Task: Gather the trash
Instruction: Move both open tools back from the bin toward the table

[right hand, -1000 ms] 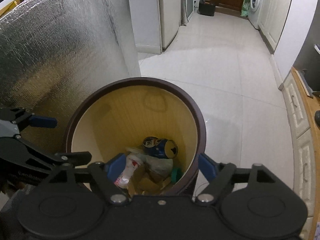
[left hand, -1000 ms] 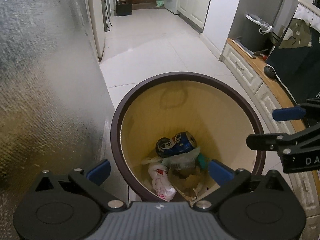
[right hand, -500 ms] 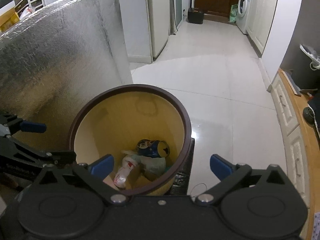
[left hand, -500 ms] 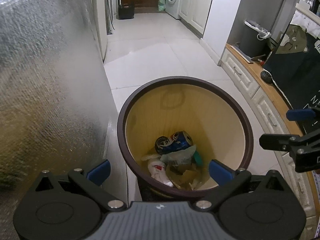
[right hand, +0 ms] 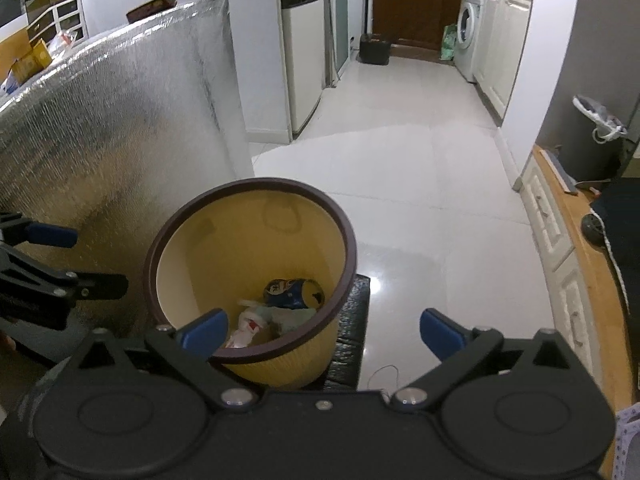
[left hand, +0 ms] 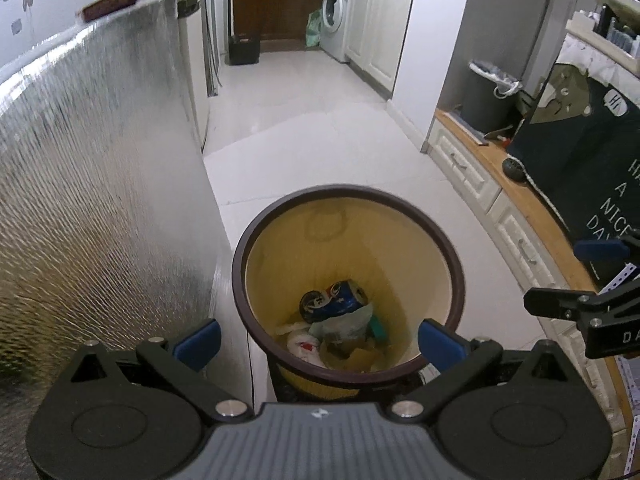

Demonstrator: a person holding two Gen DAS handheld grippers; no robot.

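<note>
A yellow trash bin with a dark brown rim (left hand: 348,192) (right hand: 352,248) stands on a black stool on the floor. Inside lie a blue drink can (left hand: 334,300) (right hand: 294,292), a white plastic wrapper (left hand: 304,344) (right hand: 248,326), a clear bag and cardboard scraps. My left gripper (left hand: 318,340) is open and empty, above and behind the bin. My right gripper (right hand: 322,326) is open and empty, above the bin's right side. Each gripper shows at the edge of the other's view.
A tall silver foil-covered panel (left hand: 100,200) (right hand: 120,140) stands close on the left of the bin. A wooden counter with white drawers (left hand: 520,208) (right hand: 576,248) runs along the right. White tiled floor (left hand: 320,140) stretches ahead to a washing machine (left hand: 334,20).
Both grippers have pulled up and back from the bin, which now looks smaller and lower in both views. Both stayed open and empty.
</note>
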